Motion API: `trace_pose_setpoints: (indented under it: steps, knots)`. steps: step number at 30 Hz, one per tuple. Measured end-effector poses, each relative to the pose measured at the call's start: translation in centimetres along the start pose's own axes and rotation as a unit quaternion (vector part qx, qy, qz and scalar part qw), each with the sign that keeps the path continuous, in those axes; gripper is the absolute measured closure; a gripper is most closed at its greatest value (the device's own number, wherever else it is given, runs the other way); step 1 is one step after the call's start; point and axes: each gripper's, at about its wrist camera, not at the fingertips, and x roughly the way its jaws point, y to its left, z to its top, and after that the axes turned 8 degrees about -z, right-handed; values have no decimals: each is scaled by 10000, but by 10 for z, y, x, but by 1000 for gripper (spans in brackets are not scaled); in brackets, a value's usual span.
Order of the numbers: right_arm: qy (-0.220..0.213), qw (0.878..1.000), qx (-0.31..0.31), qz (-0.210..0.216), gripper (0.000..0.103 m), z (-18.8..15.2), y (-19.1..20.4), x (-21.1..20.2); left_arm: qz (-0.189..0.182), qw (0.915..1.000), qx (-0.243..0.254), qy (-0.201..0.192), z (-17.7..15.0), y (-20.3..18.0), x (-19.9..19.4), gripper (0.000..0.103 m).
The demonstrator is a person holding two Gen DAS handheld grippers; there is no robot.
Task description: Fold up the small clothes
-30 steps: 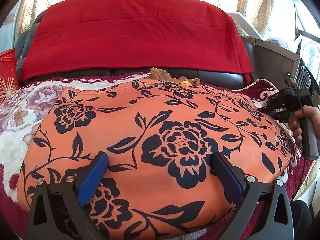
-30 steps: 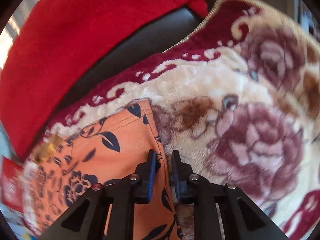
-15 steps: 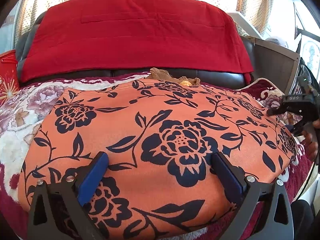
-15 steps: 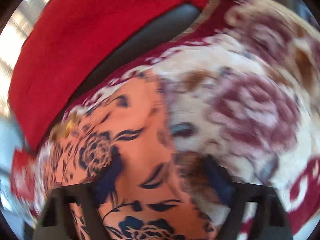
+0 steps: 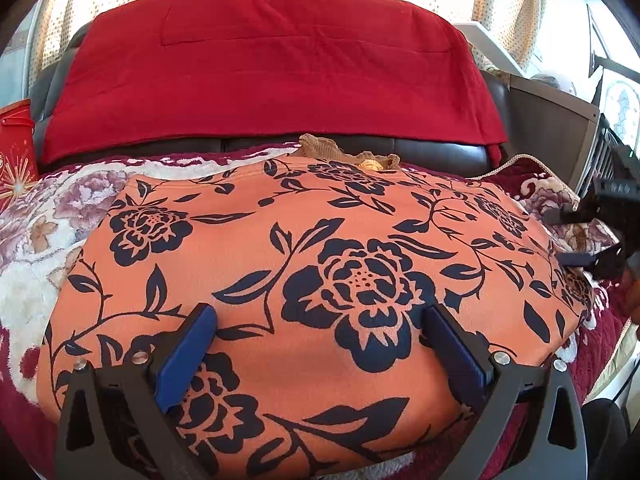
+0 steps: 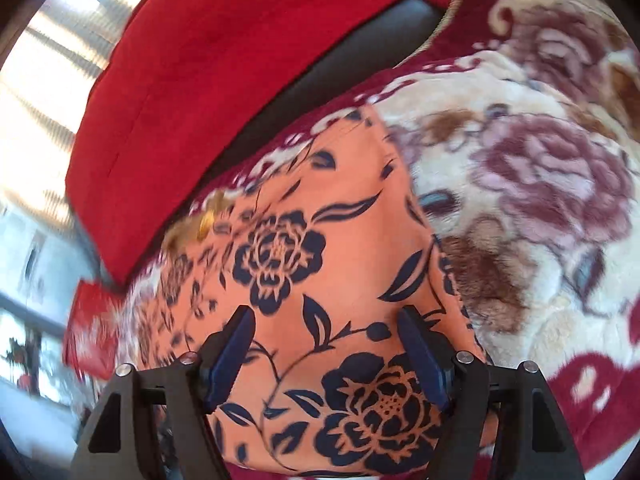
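Note:
An orange garment with dark blue flowers point(image 5: 320, 260) lies spread flat on a plush floral blanket point(image 5: 40, 220). My left gripper point(image 5: 320, 320) hovers open over its near edge, blue pads wide apart and nothing pinched. My right gripper point(image 6: 326, 320) is over the garment's right side point(image 6: 320, 280), near its right edge. Its jaws are opening, with cloth lying under the gap and neither pad pressing on it. In the left wrist view the right gripper point(image 5: 558, 237) shows at the far right, held by a hand point(image 5: 632, 292).
A tan lacy piece of clothing point(image 5: 344, 154) lies behind the orange garment against the black sofa back point(image 5: 440, 152). A red blanket point(image 5: 272, 68) drapes over that back. A red bag point(image 5: 14, 152) stands at the left. Bare plush blanket point(image 6: 540, 160) lies right of the garment.
My right gripper was shut at the garment's right edge; it has let go, opened wide and swung over the garment. The left gripper has not moved.

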Motion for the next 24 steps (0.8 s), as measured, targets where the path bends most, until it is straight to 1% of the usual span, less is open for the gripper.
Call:
trace_pose_setpoints:
  steps: [2, 3, 4, 5, 6, 7, 8, 12, 18, 24]
  knots:
    - [-27, 9987, -464, 194, 24, -5, 19, -4, 15, 10000, -7, 3, 0, 0, 0, 0]
    - [22, 9977, -647, 208, 23, -5, 23, 0, 19, 10000, -14, 4, 0, 0, 0, 0]
    - [99, 9970, -769, -25, 22, -6, 23, 9, 18, 10000, -15, 7, 0, 0, 0, 0]
    - [154, 9966, -767, -259, 22, -7, 18, 17, 13, 10000, -13, 9, 0, 0, 0, 0]
    - [167, 9977, -574, -319, 22, -7, 9, 23, 6, 10000, -4, 12, 0, 0, 0, 0]
    - [39, 9993, -314, -195, 22, -11, 4, 18, 5, 10000, 8, 15, 0, 0, 0, 0]
    - [-44, 9997, -189, -152, 22, -11, 4, 14, -1, 10000, 16, 16, 0, 0, 0, 0]
    - [-119, 9992, -365, -74, 22, -23, 10, 5, 39, 10000, 11, 16, 0, -2, 2, 0]
    - [-218, 9993, 118, 297, 22, -46, -22, -9, 48, 10000, 17, 14, 0, -3, 2, 0]
    - [-243, 9988, 278, 322, 22, -54, -35, -22, 50, 10000, 23, 11, 0, -3, 1, 0]
